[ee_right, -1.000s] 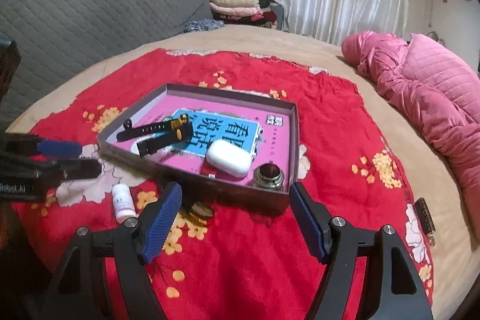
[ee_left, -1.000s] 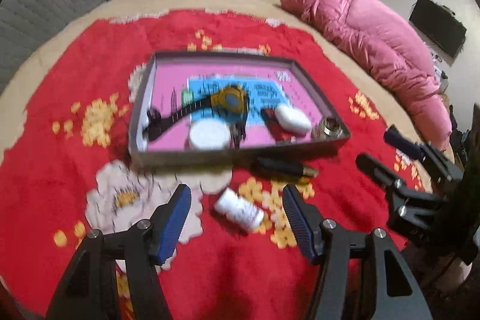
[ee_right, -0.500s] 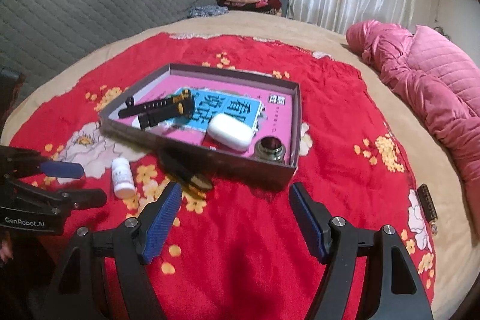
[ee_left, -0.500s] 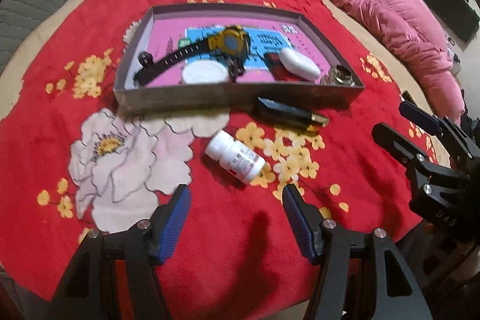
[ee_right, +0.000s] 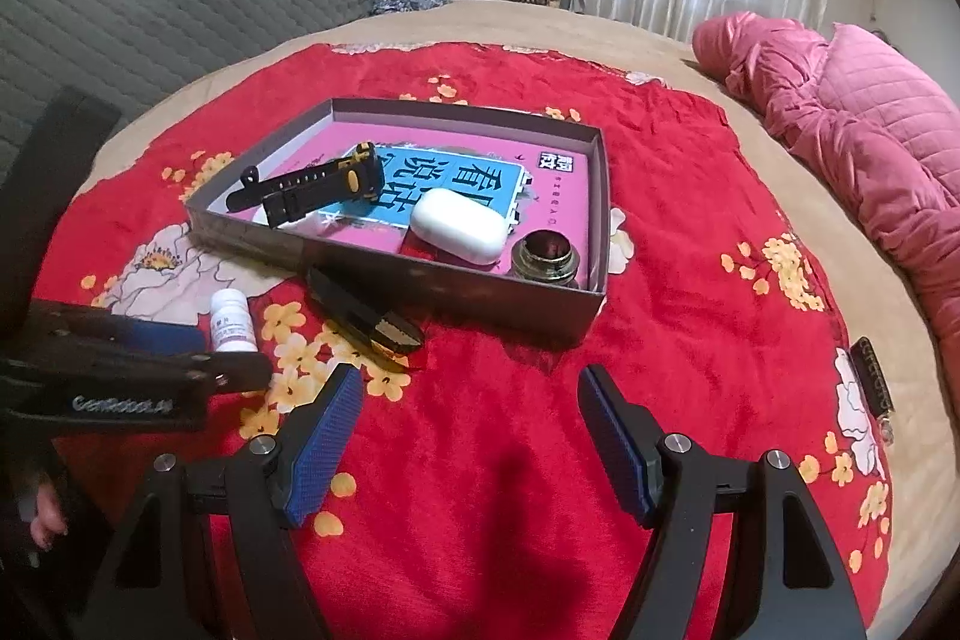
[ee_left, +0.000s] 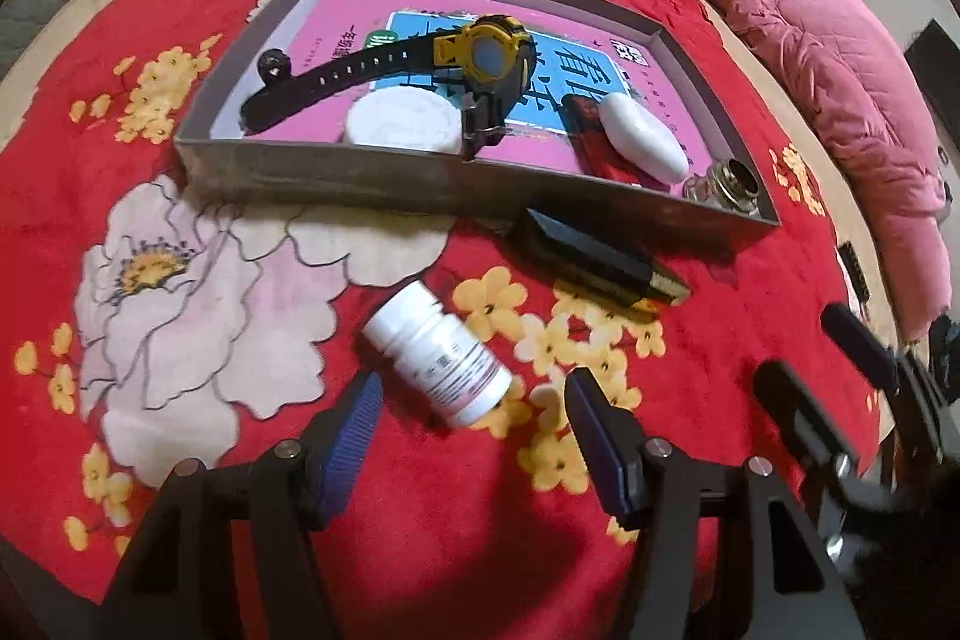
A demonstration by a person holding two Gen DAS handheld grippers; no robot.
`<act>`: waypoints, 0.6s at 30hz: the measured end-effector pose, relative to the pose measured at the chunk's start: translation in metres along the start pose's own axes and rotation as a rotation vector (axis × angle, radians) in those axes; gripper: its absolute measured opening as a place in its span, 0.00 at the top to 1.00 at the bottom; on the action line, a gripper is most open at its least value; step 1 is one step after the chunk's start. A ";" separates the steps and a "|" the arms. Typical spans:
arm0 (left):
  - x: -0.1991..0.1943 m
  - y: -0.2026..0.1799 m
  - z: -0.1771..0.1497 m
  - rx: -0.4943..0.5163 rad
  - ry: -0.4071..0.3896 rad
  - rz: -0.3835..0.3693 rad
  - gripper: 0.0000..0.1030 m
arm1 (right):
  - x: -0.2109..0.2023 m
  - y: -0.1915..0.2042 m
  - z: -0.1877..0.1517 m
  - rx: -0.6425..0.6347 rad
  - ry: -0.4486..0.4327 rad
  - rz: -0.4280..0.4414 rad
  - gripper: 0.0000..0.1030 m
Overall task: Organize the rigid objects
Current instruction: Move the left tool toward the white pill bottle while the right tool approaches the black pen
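red flowery blanket point(ee_left: 180, 460) under everything, my left gripper point(ee_left: 471, 409) jaws wide apart over the white pill bottle point(ee_left: 438, 361) lying near the tray point(ee_left: 336, 175), right gripper point(ee_right: 471, 409) open too, holding nothing

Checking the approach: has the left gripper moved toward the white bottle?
Yes. The left gripper has come down toward the white bottle, away from the tray.

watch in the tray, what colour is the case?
Yellow case on a black strap; the watch shows best in the left wrist view.
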State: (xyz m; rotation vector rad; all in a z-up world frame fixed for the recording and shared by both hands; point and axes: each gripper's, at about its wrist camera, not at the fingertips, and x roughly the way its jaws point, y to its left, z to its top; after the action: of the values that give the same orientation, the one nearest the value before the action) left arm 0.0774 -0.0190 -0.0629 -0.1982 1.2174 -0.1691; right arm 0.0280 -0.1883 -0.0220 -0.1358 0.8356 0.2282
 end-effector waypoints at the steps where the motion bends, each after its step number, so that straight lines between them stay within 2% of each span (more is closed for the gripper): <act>1: 0.002 0.000 0.001 -0.006 0.001 0.007 0.39 | 0.001 0.000 -0.001 0.000 0.002 -0.001 0.27; 5: 0.010 0.006 0.006 -0.039 0.002 0.016 0.39 | 0.004 0.000 -0.002 0.002 0.009 -0.002 0.27; 12: 0.013 0.012 0.008 -0.016 -0.011 0.031 0.39 | 0.006 0.001 -0.002 -0.005 0.010 -0.003 0.27; 18: 0.008 0.026 0.006 -0.004 -0.008 -0.032 0.39 | 0.008 0.002 -0.002 -0.009 0.017 -0.003 0.27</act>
State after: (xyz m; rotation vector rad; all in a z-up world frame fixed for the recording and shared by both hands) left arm 0.0866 0.0046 -0.0742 -0.2216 1.2066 -0.1937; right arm 0.0311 -0.1854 -0.0297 -0.1473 0.8513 0.2284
